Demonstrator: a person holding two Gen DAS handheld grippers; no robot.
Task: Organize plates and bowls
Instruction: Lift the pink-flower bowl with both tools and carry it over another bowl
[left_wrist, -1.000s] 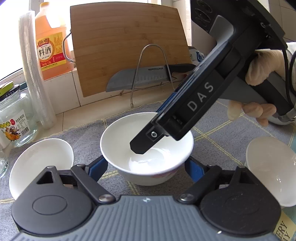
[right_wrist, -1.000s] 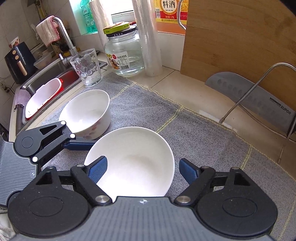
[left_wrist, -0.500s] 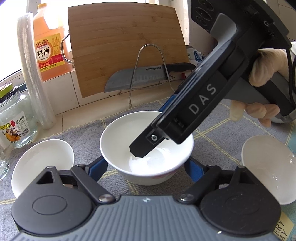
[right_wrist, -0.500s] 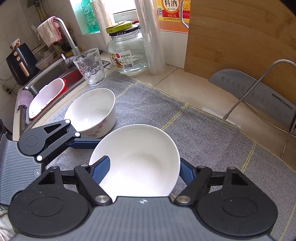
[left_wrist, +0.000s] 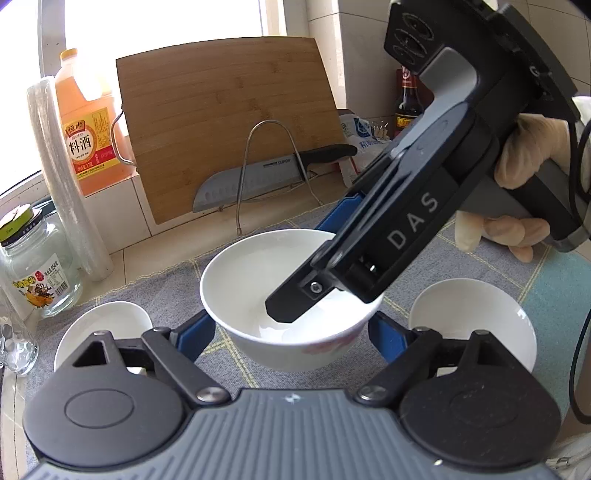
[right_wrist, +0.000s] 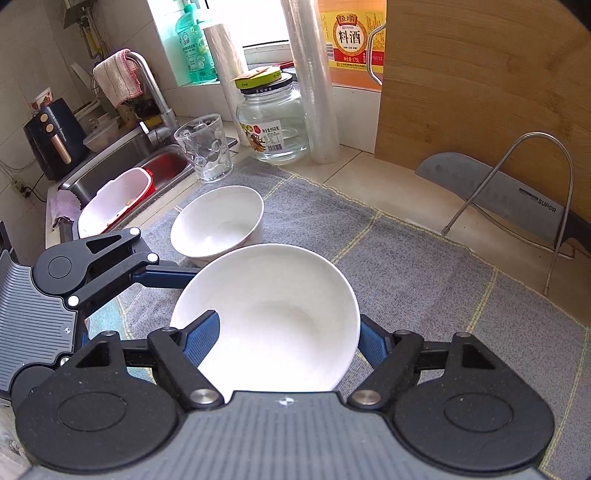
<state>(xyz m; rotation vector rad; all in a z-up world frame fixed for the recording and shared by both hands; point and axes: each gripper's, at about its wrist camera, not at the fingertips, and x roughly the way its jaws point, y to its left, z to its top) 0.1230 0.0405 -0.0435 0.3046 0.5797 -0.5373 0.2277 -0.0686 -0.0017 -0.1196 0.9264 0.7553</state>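
I am pinching the rim of the big white bowl (right_wrist: 273, 317) with my right tongs (right_wrist: 290, 338). My left tongs (left_wrist: 291, 332) are spread wide around it, above the gray mat (right_wrist: 406, 266).

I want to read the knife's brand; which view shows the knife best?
The left wrist view: the whole knife shows there, grey blade and black handle, resting in the wire rack against the cutting board, with only the wire crossing it. The right wrist view catches just the blade at the frame edge.
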